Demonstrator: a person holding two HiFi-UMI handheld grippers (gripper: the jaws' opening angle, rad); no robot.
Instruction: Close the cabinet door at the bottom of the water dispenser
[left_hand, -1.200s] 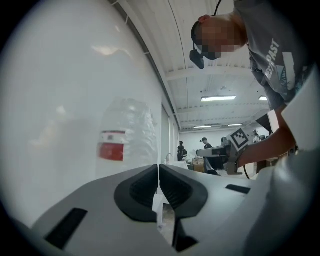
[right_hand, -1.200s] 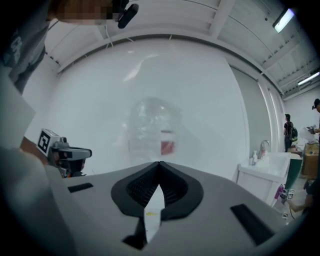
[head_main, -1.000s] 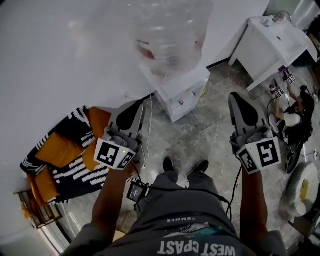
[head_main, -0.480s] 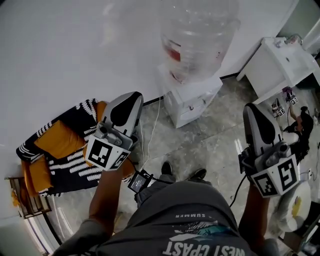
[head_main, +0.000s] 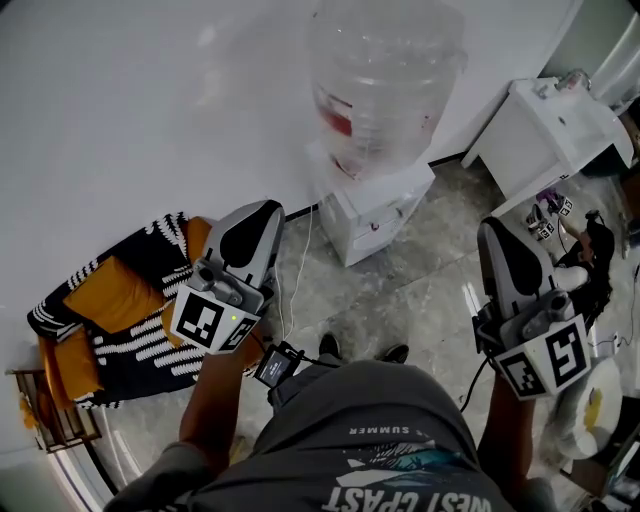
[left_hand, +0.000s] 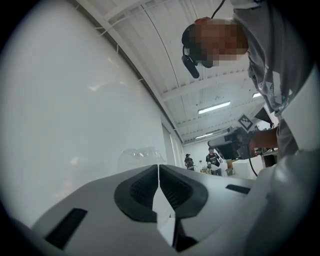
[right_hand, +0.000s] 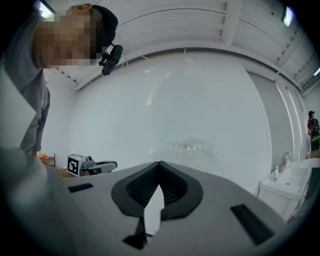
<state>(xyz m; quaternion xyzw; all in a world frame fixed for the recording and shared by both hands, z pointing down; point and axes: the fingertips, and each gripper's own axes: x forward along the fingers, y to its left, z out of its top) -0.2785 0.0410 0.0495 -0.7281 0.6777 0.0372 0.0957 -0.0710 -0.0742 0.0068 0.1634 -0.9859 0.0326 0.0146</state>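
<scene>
The left tongs (head_main: 270, 206) and right tongs (head_main: 490, 224) have both risen since a second ago, each pinched together and empty, in front of the water dispenser (head_main: 372, 205); its bottom cabinet door, barely visible from above, probably wants one closed tip lowered for a flat push.

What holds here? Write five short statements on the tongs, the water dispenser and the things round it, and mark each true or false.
1. The left tongs and the right tongs are both shut and empty. True.
2. The left tongs touch the water dispenser. False: they hang in the air, apart from it.
3. A clear bottle stands on the water dispenser. True.
4. The orange and striped seat lies at the dispenser's right in the head view. False: it lies at its left.
5. The right tongs grip the bottle. False: they are shut on nothing, well apart from it.
</scene>
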